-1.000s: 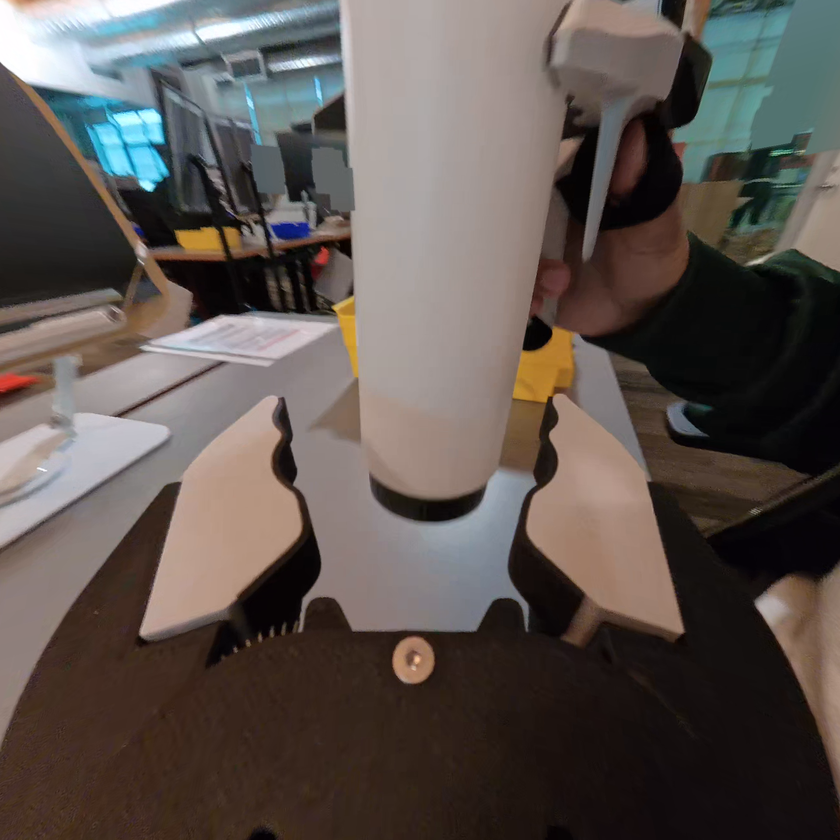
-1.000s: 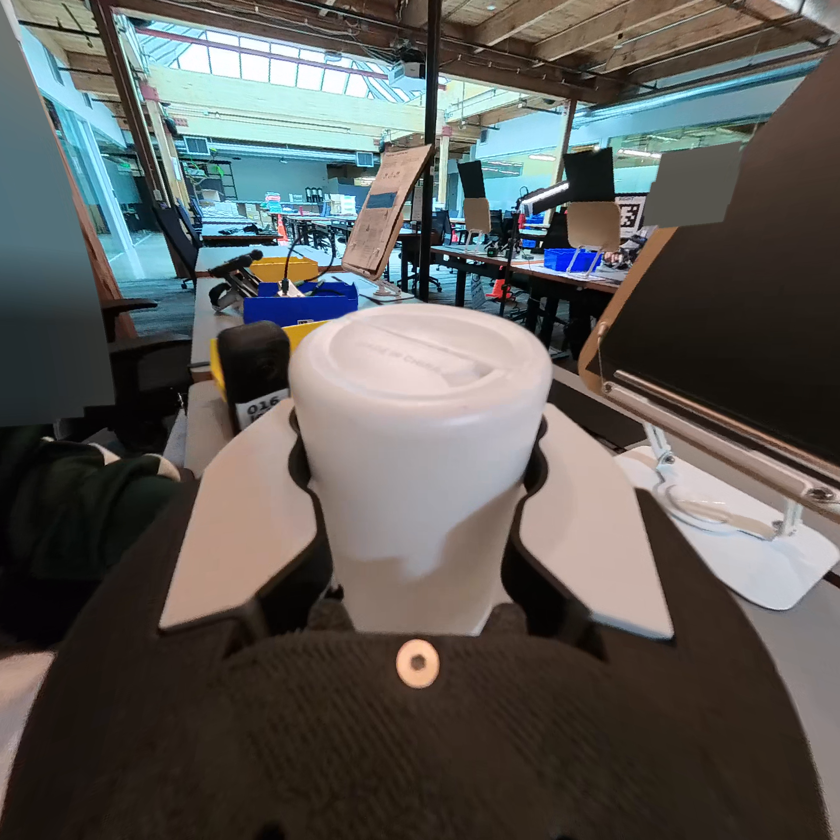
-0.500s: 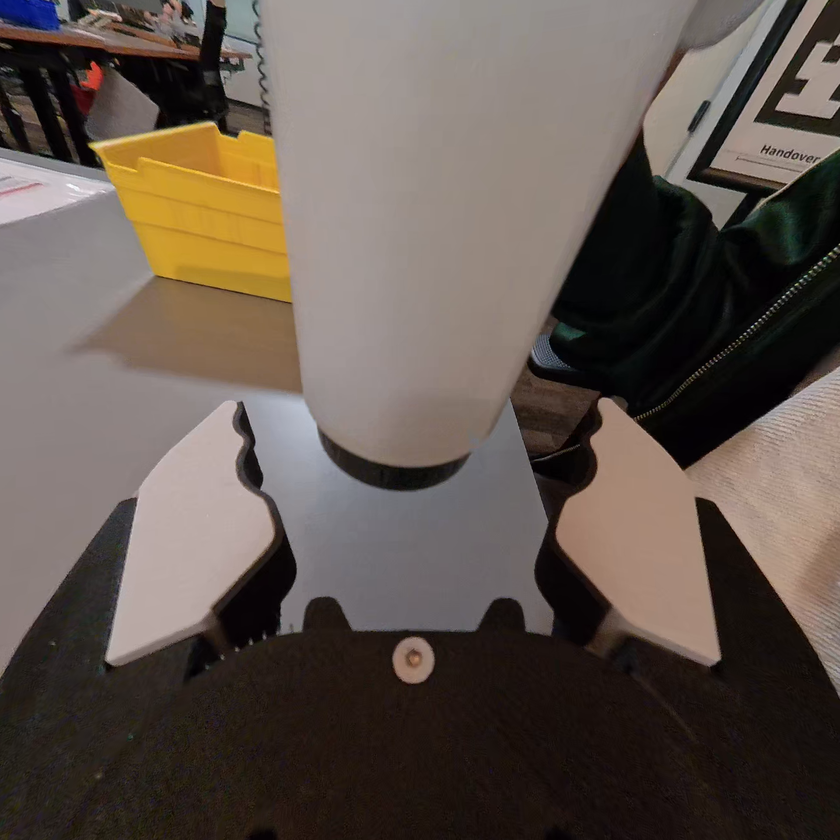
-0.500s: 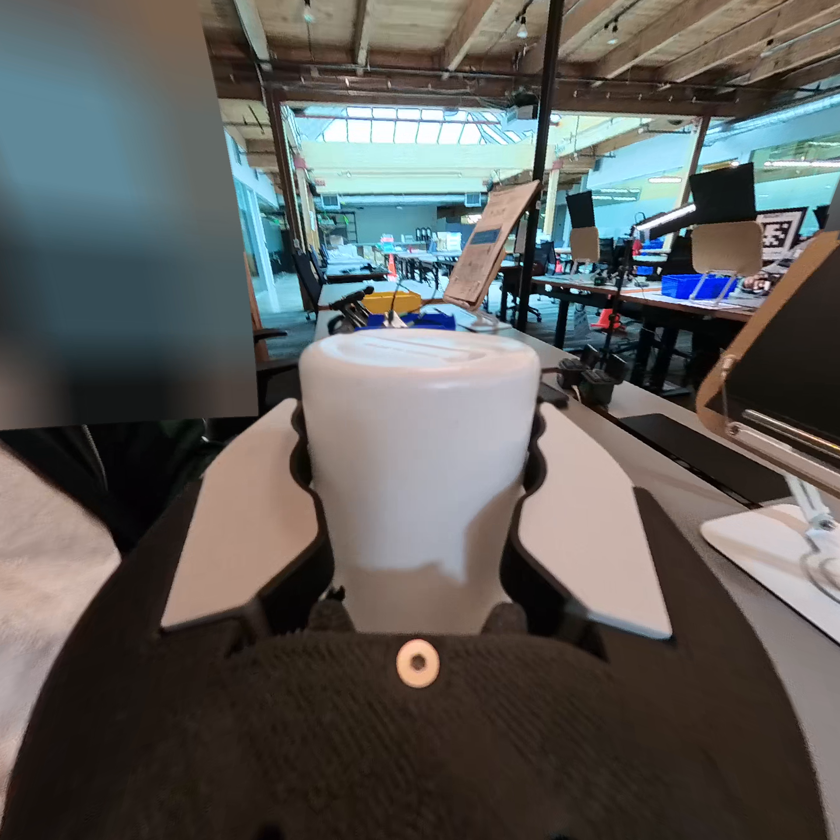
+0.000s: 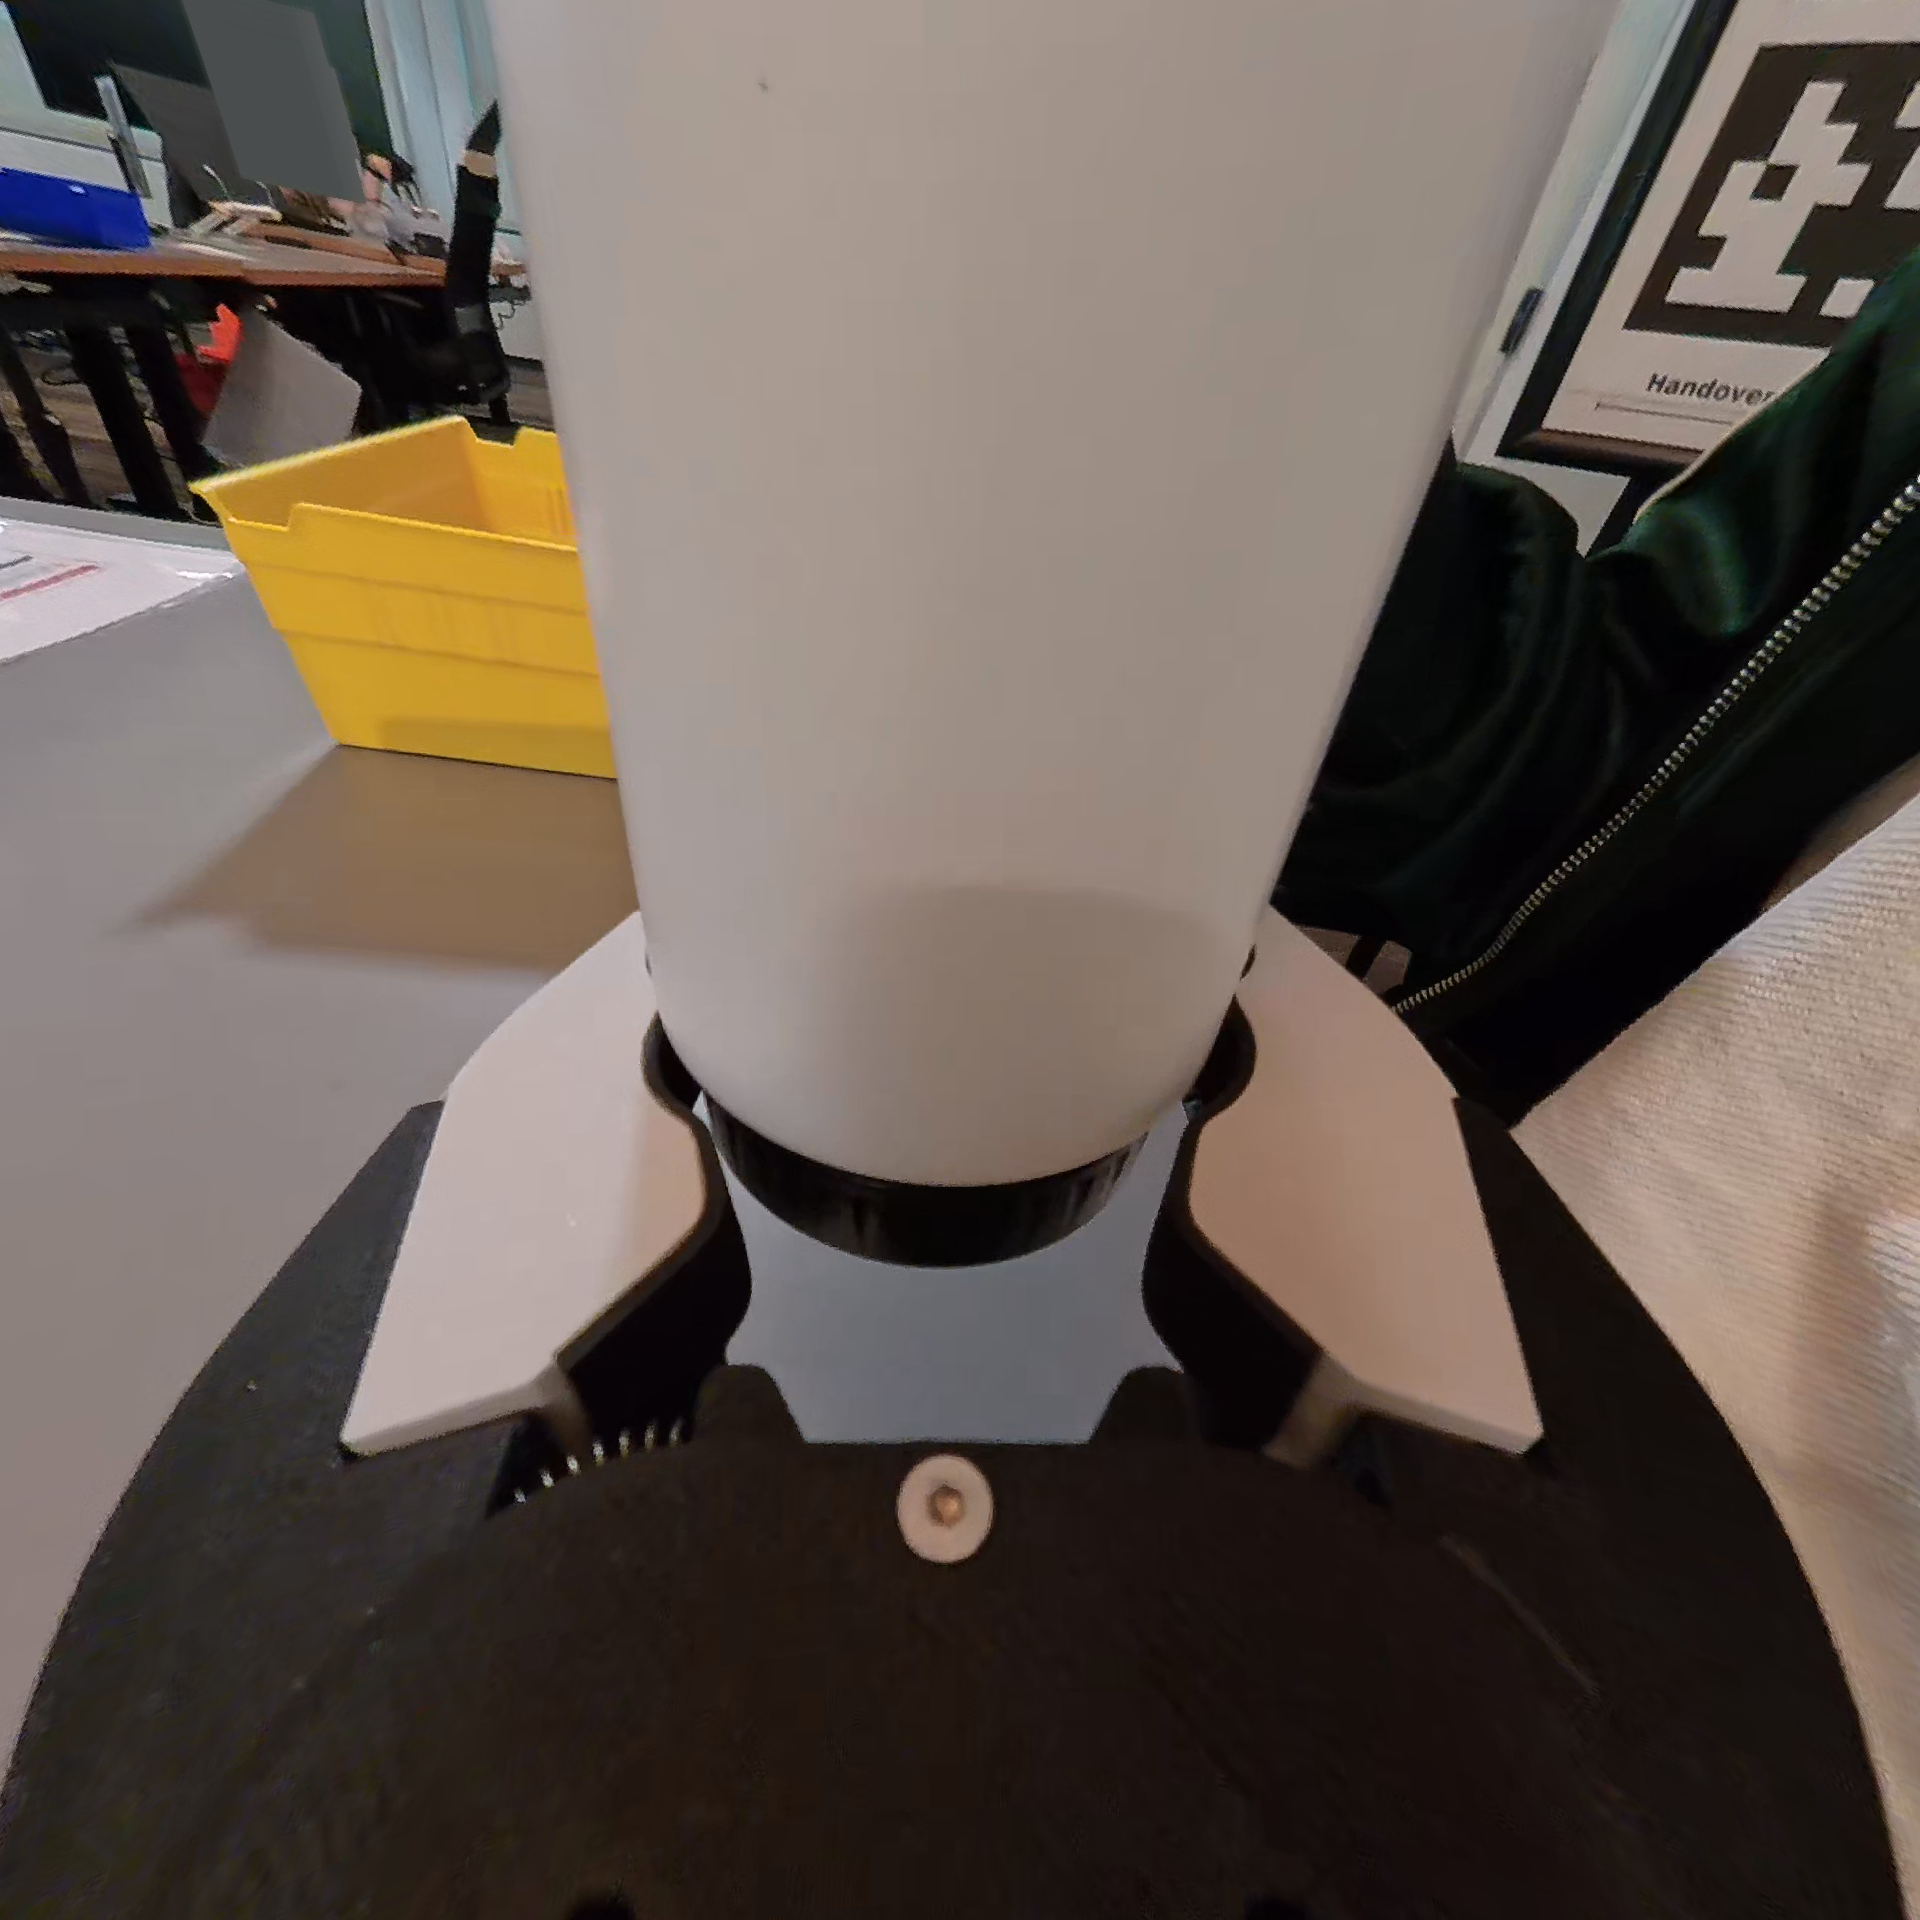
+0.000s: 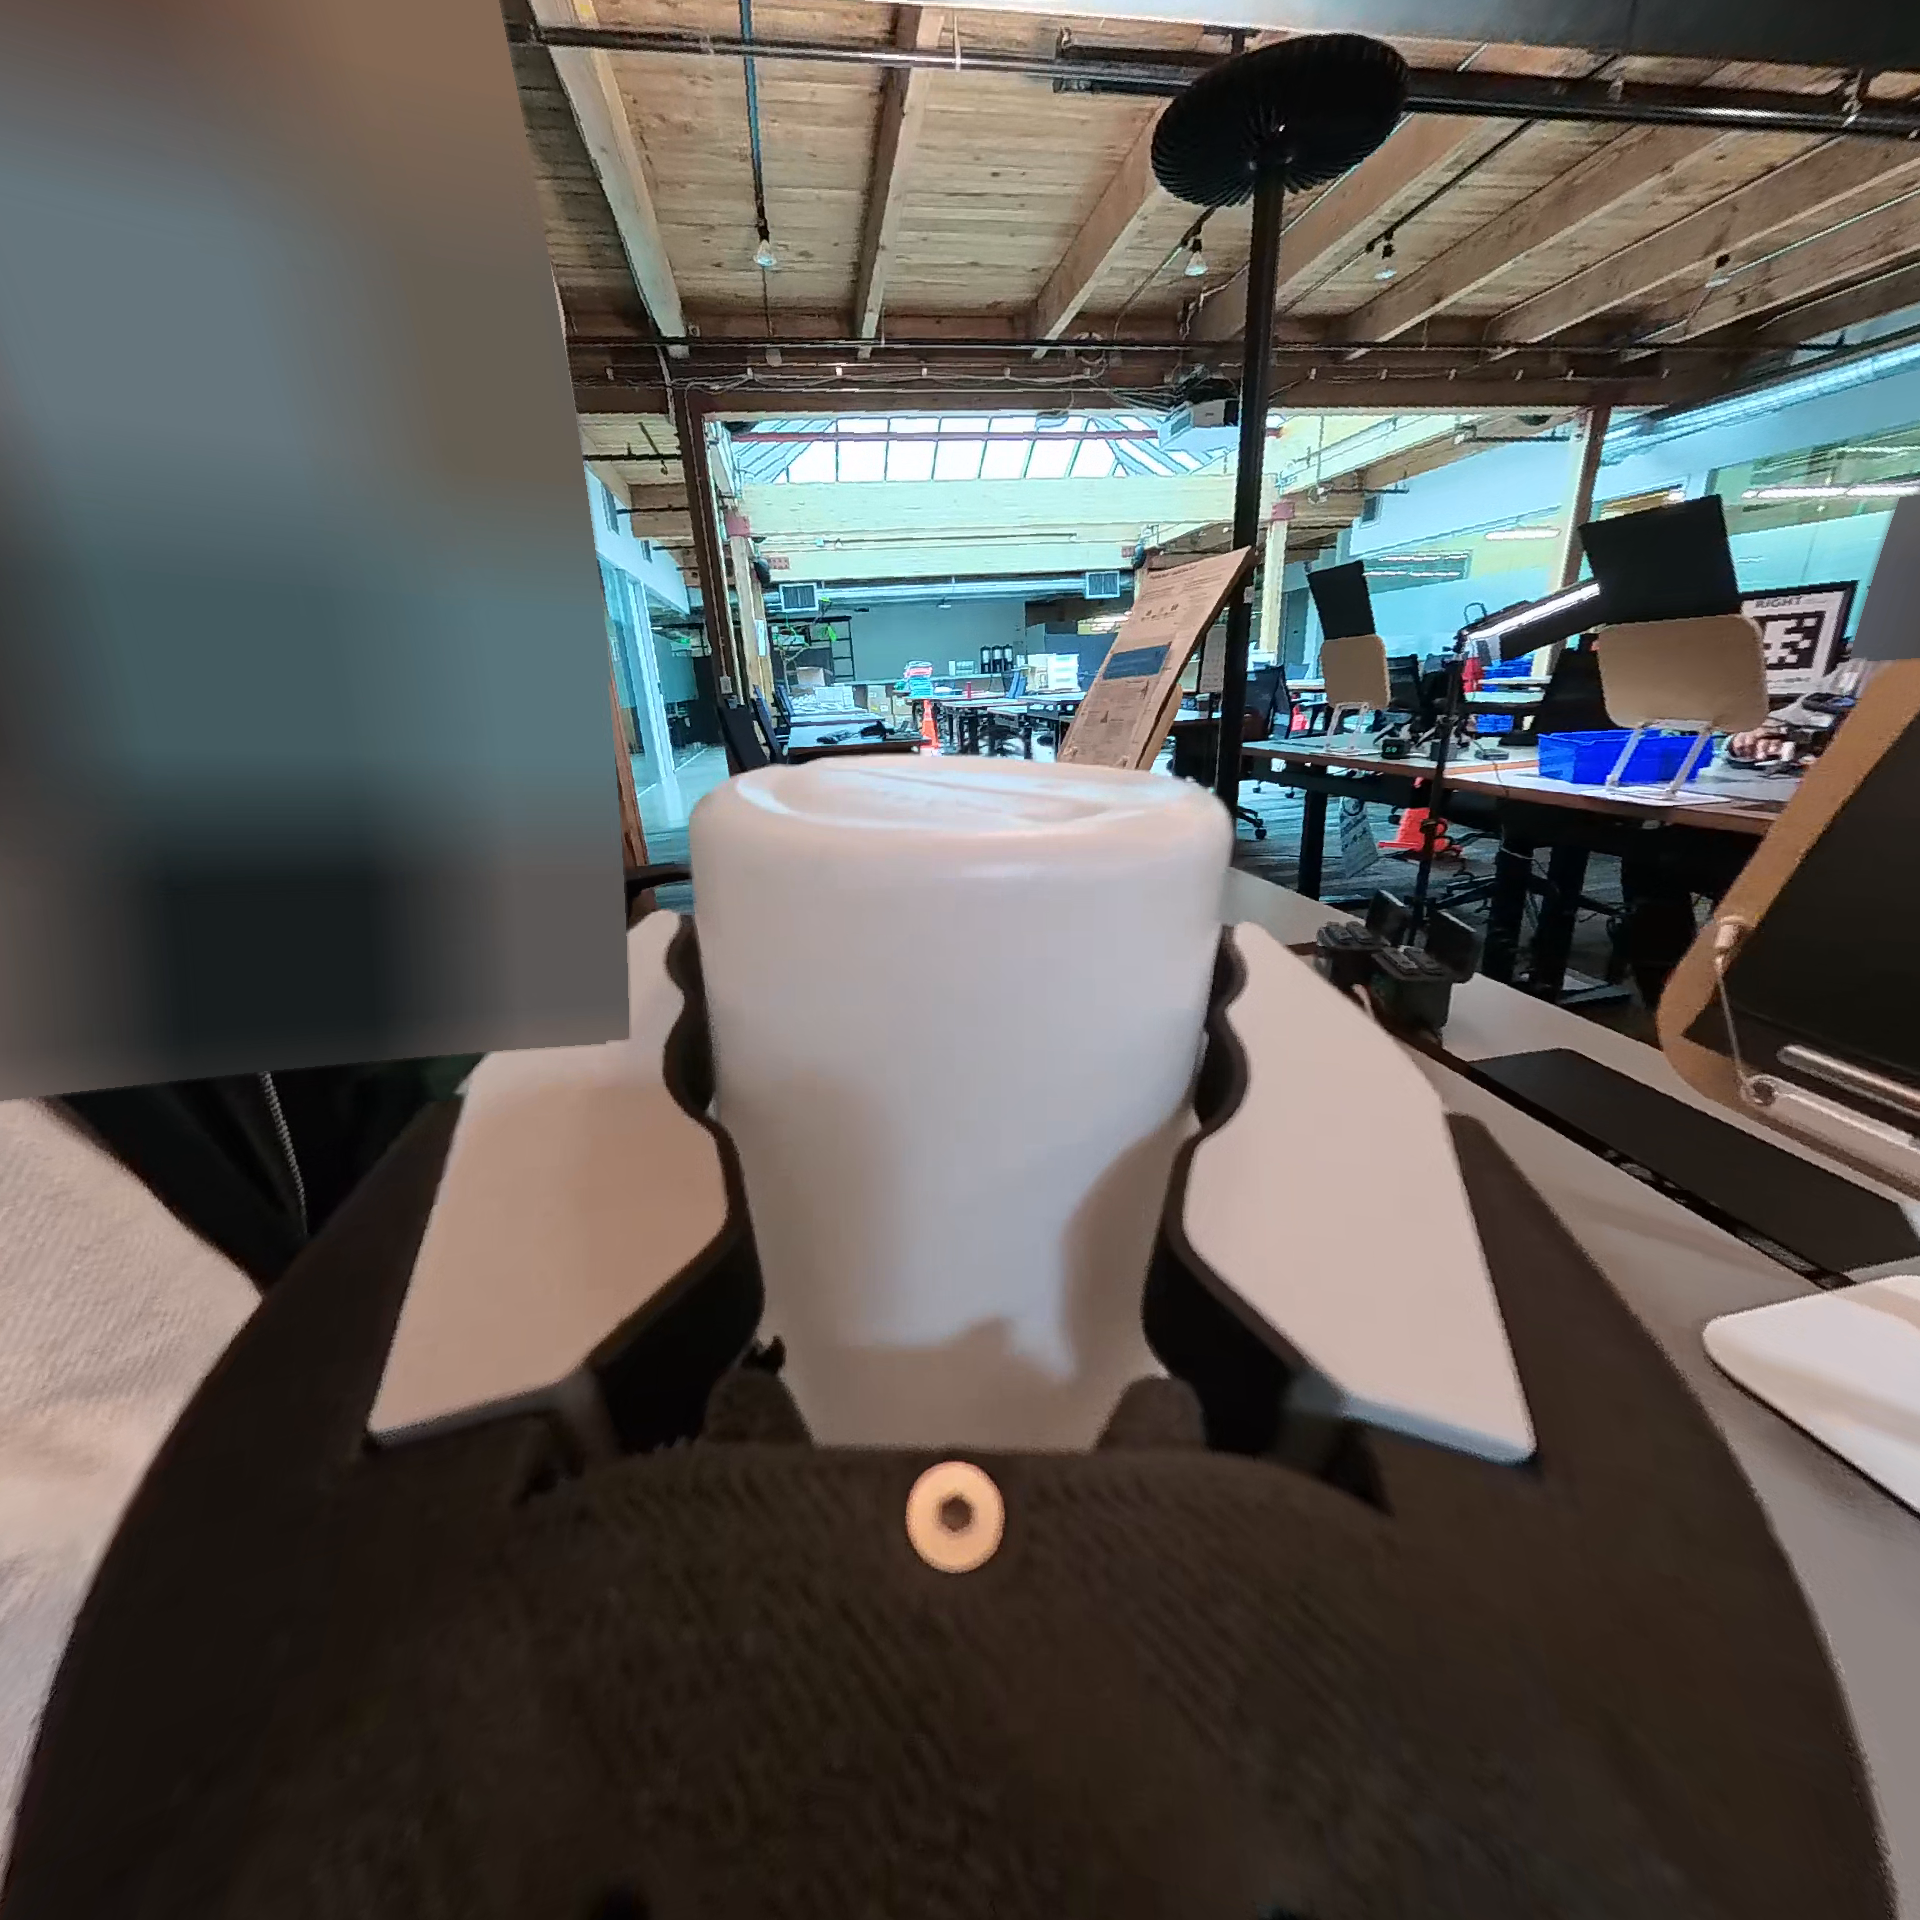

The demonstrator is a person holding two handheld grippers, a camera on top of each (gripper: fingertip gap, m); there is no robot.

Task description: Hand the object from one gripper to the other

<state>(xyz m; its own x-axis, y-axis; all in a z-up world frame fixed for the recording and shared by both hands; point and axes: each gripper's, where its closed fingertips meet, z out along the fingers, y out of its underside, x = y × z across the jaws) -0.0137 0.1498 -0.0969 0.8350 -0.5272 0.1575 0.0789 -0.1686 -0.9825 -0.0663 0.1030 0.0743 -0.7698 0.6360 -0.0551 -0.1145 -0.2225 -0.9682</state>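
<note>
The grey table (image 5: pixel 187 935) is stretching away under and to the left of the left gripper (image 5: pixel 948 1049), its far edge running behind a yellow bin (image 5: pixel 416 613) that is sitting just left of the fingers' line; open tabletop is lying between the bin and the gripper's left finger. To the right of that gripper a dark green zipped jacket (image 5: pixel 1621 665) and pale ribbed cloth are crowding close, leaving little room on that side.

The white bottle (image 5: pixel 956 540) is standing tall between both tools. It is widening upward out of the left wrist view, with a black ribbed cap (image 5: pixel 920 1210) at its low end. The left gripper's pale fingers (image 5: pixel 551 1174) are closing against the bottle just above that cap, touching it on both sides. In the right wrist view the bottle's (image 6: pixel 961 1039) other end, a flat white base with shallow ridges, is rising between the right gripper's (image 6: pixel 956 1039) fingers (image 6: pixel 561 1216), whose wavy black pads are pressing on its sides, so both grippers are gripping it at once.

Ahead of the right gripper the room is opening into a long workshop with wooden ceiling beams (image 6: pixel 1039 187), a black pole (image 6: pixel 1252 436) and rows of desks (image 6: pixel 1507 779); to its right a white stand base (image 6: pixel 1829 1382) is resting on the table.
</note>
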